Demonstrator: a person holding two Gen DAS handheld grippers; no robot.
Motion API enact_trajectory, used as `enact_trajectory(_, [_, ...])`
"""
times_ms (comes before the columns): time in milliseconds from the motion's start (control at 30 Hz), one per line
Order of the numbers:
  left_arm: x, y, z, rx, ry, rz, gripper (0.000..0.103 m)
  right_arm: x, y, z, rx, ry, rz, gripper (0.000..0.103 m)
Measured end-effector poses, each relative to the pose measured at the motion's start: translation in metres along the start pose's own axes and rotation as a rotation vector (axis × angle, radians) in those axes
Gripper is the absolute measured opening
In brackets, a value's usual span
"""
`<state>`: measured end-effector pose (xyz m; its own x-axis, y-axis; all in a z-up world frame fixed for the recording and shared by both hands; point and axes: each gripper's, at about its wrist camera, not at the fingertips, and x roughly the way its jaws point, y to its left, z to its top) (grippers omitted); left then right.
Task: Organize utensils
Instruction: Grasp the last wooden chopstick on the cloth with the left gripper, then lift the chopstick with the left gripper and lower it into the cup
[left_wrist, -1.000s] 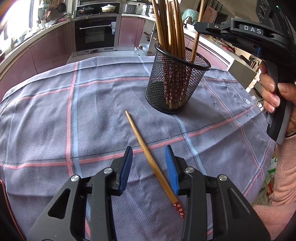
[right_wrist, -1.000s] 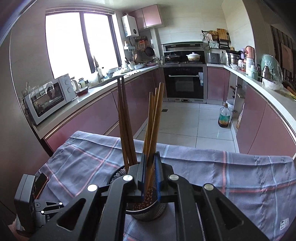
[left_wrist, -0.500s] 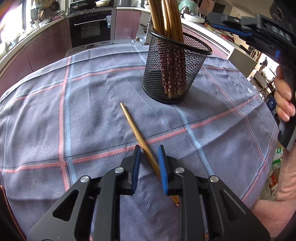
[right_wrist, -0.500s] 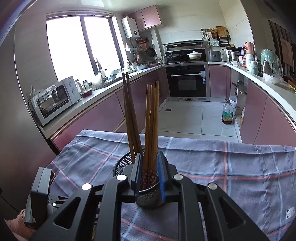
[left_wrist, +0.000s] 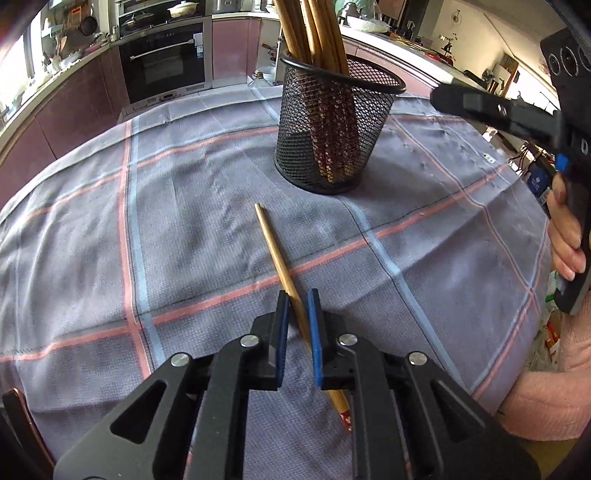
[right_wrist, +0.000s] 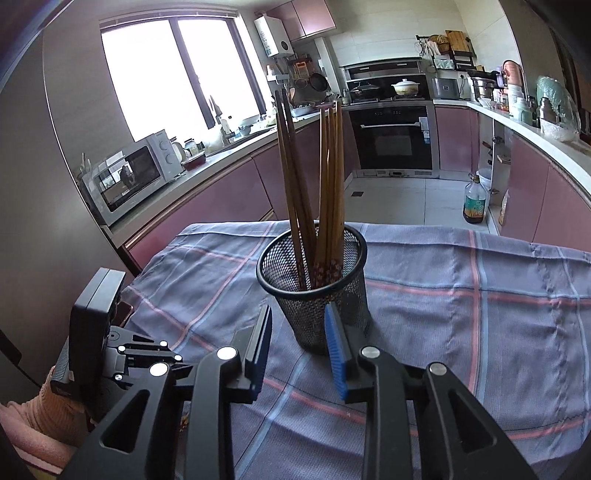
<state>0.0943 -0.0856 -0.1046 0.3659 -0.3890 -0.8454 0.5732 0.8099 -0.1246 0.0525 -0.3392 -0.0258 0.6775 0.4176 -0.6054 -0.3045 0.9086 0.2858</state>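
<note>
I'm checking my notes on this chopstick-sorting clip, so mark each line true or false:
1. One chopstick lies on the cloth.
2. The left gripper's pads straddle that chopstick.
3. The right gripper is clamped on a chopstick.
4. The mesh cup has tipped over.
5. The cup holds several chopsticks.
1. True: a single chopstick lies on the checked tablecloth.
2. True: the left gripper has a pad on each side of it.
3. False: the right gripper is open and holds nothing.
4. False: the mesh cup stands upright.
5. True: several chopsticks in the cup stand up out of it.
</note>
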Motion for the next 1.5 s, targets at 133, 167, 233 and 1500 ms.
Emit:
enact_trajectory(133, [0.005,0.001,0.01,-0.004,0.005,0.022,0.015,0.003,-0.001,-0.013,0.019,0.027,0.015,0.028])
enact_trajectory(167, [0.007,0.001,0.011,-0.004,0.005,0.03,0.015,0.004,0.0,-0.015,0.018,0.033,0.018,0.028])
enact_trajectory(233, [0.008,0.0,0.014,-0.006,0.004,0.043,0.015,0.004,0.001,-0.02,0.02,0.04,0.023,0.028])
enact_trajectory(1500, [-0.071,0.01,0.039,-0.114,-0.215,-0.025,0.007,0.014,0.008,-0.045,0.042,0.095,0.073,0.028])
